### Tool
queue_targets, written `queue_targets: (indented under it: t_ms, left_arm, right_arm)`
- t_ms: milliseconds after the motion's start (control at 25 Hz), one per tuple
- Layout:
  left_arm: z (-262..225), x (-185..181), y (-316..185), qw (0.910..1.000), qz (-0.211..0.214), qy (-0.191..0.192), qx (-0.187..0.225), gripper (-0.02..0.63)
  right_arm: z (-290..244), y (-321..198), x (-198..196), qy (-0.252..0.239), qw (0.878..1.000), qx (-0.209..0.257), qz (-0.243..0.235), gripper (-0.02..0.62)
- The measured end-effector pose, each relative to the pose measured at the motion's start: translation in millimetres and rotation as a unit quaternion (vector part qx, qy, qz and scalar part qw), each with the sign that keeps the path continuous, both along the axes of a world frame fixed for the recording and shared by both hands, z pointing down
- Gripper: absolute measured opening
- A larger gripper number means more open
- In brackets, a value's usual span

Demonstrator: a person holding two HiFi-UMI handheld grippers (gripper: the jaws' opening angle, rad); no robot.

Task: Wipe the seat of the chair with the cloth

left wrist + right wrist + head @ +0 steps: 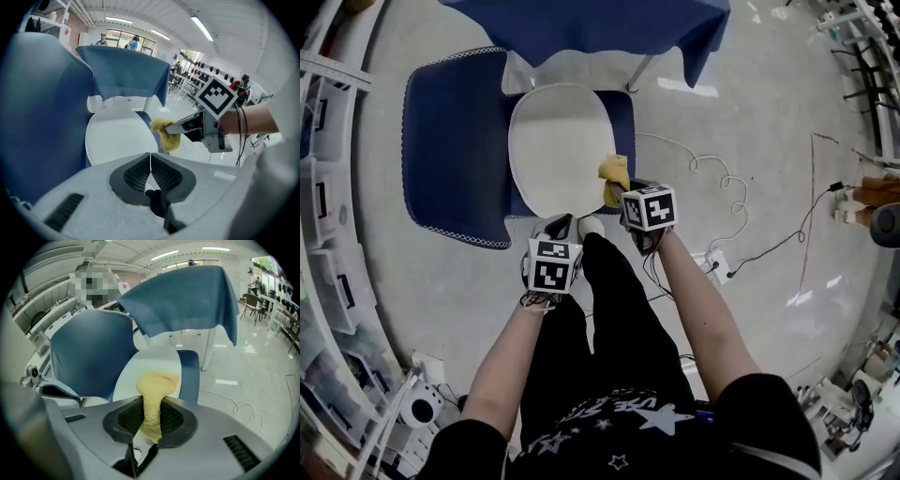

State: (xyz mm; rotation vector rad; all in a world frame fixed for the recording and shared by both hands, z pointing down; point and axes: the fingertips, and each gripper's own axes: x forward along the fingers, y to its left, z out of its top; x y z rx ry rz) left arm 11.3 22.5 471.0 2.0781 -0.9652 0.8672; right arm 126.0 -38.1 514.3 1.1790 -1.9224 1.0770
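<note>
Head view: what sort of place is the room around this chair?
Probably a workshop or lab hall, not a home: storage shelves with bins stand along the side, loose cables and a power strip lie on the floor, and strip lights hang overhead.

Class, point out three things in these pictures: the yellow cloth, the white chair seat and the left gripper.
yellow cloth [157, 380], right gripper view, bunched end beyond the jaws.
white chair seat [555, 141], head view, bare middle.
left gripper [150, 161], left gripper view, where its shut jaws meet.
</note>
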Motion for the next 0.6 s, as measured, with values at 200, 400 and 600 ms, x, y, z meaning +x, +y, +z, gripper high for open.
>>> queue_targets:
  t_ms: [200, 400, 600]
  left_arm:
    - [-47, -24, 29, 0.9994, 0.025, 0.017, 0.015, 0.021]
    - [-92, -46, 46, 0.9973, 0.046, 0.033, 0.046, 0.021]
    - [-135, -66, 59, 0.9936, 0.072, 0.040, 0.078, 0.021]
  right_arm:
    - [-62, 30, -13, -0.022, 0.997, 0.028, 0.073, 0.071]
    - [-114, 75, -26, -0.012, 0.992, 0.060, 0.109, 0.071]
    - [-164, 124, -34, -0.006, 0.988, 0.079, 0.134, 0.071]
